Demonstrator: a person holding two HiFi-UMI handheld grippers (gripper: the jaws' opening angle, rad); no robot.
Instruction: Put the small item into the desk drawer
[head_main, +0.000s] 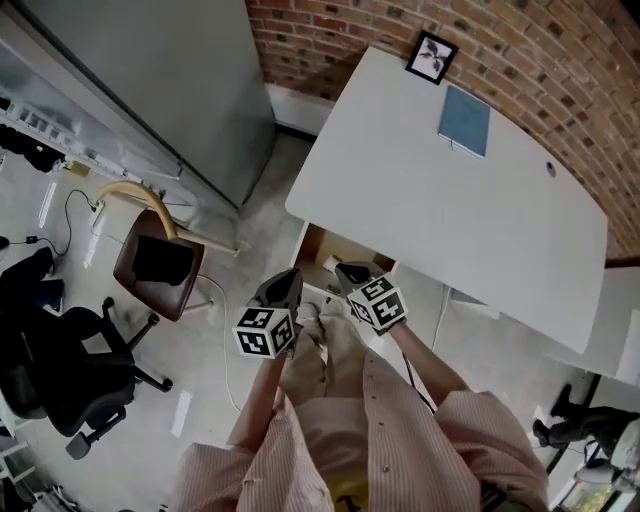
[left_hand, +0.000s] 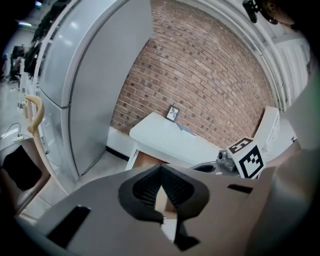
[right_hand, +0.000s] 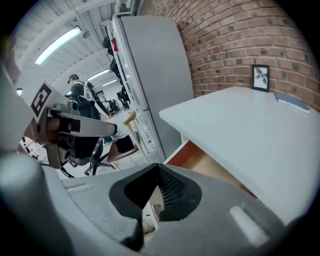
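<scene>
Head view, left tool (head_main: 284, 287) and right tool (head_main: 352, 271) side by side, tilted downward near open drawer (head_main: 328, 250), jaws together, empty.

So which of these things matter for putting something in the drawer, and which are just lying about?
In the job: drawer, open under the desk; left gripper; right gripper. I can't make out the small item.
Just lying about: picture frame, blue notebook, wooden chair, black office chair.

Brick wall (head_main: 330, 30), concrete floor (head_main: 245, 250), brown chair (head_main: 160, 265), black office chair (head_main: 60, 365).
</scene>
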